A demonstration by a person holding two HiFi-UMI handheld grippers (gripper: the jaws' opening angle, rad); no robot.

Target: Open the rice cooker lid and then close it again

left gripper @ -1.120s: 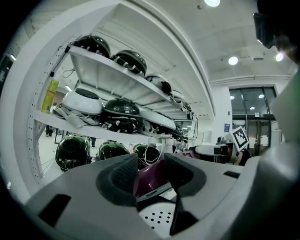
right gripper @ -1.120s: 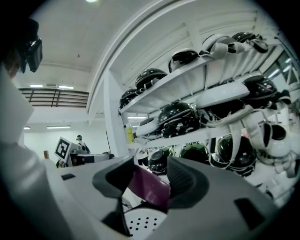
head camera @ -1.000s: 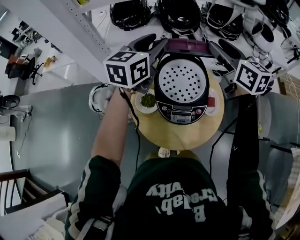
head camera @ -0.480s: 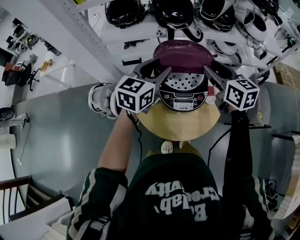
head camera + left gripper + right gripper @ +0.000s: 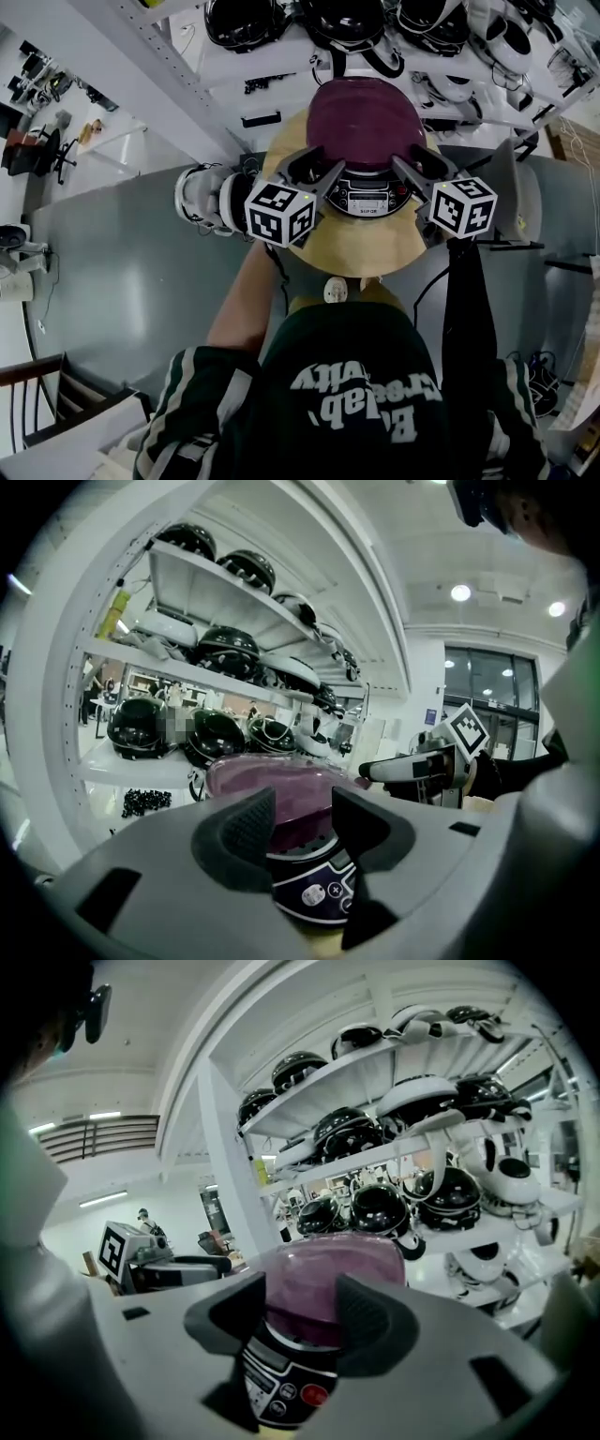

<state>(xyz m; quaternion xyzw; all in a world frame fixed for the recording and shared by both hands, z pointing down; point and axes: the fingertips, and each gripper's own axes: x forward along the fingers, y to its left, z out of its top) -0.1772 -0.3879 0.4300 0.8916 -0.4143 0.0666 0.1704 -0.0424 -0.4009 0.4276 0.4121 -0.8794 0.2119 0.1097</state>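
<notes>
The rice cooker (image 5: 366, 127) stands on a round wooden table (image 5: 352, 248). Its maroon lid (image 5: 364, 120) is lowered over the body; I cannot tell whether it is latched. Below the lid the control panel (image 5: 366, 199) shows. My left gripper (image 5: 319, 167) sits at the cooker's front left, my right gripper (image 5: 417, 169) at its front right. Both have just been opening and hold nothing. In the left gripper view the gripper (image 5: 305, 822) frames the lid (image 5: 281, 785). The right gripper (image 5: 300, 1312) likewise shows the lid (image 5: 328, 1279) beyond its gap.
White shelves with several dark helmets (image 5: 356, 19) rise right behind the table. A slanted white shelf post (image 5: 141, 66) runs at the left. A white helmet (image 5: 202, 197) lies on the grey floor left of the table. A small white object (image 5: 335, 291) sits at the table's near edge.
The lid has swung from upright, with its perforated inner plate showing, down over the pot. Both grippers came down with it on either side of the cooker.
</notes>
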